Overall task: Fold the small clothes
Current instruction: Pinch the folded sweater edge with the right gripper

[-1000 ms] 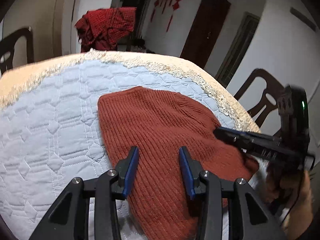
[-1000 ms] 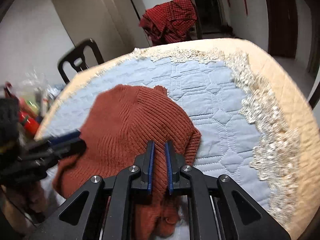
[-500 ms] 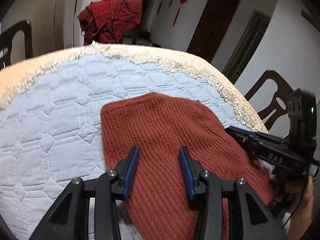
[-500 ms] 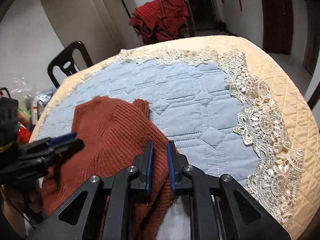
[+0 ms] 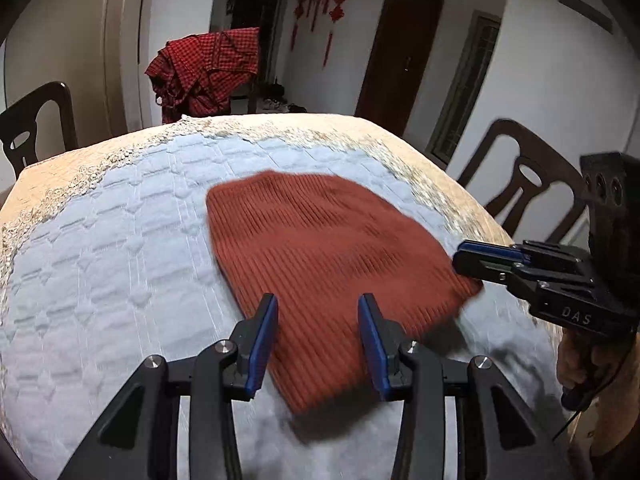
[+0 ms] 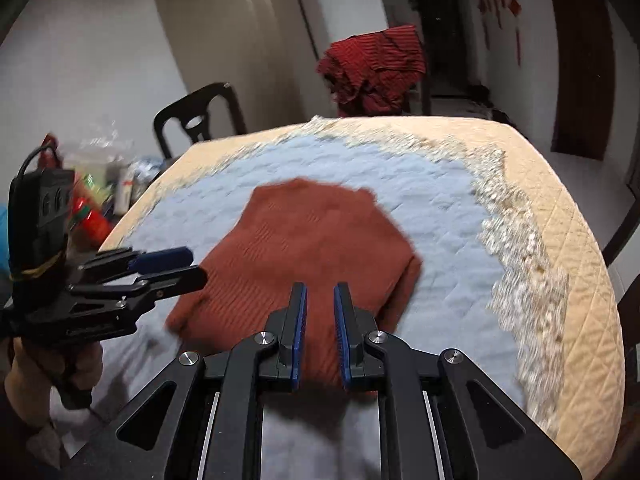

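- The rust-red knitted garment (image 5: pixel 328 264) lies flat and folded on the light blue quilted cover (image 5: pixel 100 264) of the tabletop, nearer the near edge than the far one and well in from the lace border (image 6: pixel 516 216) on either side.
- The left gripper (image 5: pixel 318 338) hangs above the garment's near edge; its blue pads stand moderately apart with nothing held between them, only the knit showing below the gap.
- The right gripper (image 6: pixel 320 332) is over the garment's near edge on the other side, its jaws set narrowly apart with a slim gap; no cloth is caught between them.
- From the right wrist view a hand (image 6: pixel 48 372) grips the left gripper's handle at the tabletop's left edge.
- A red checked cloth (image 5: pixel 208 72) is draped over a chair past the far edge.
- A dark chair (image 5: pixel 524 184) stands at the right edge.
- Both views are blurred.
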